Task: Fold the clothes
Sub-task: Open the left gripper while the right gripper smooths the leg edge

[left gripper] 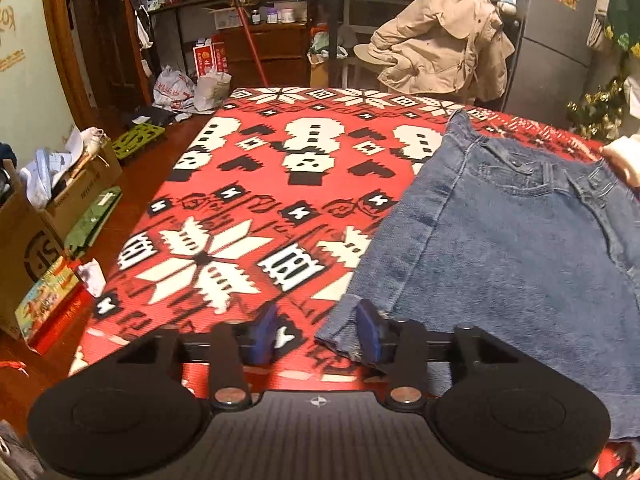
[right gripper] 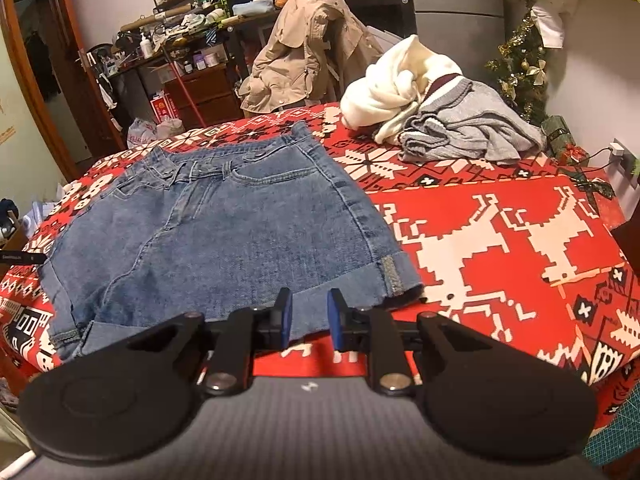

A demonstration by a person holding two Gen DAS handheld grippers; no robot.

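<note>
A pair of blue denim shorts (right gripper: 224,232) lies flat on the red patterned table cover (right gripper: 500,240), waistband far, cuffed hems near. The shorts also show in the left wrist view (left gripper: 500,248). My left gripper (left gripper: 316,332) is open at the shorts' near left hem corner, its right blue pad against the cuff edge. My right gripper (right gripper: 308,316) is open, its blue pads over the near hem of the right leg, with cloth visible between them.
A heap of white and grey knitwear (right gripper: 432,116) lies at the table's far right. A beige coat (left gripper: 444,40) hangs on a chair behind the table. Cardboard boxes (left gripper: 44,216) and bags stand on the floor to the left. A small Christmas tree (right gripper: 520,68) stands far right.
</note>
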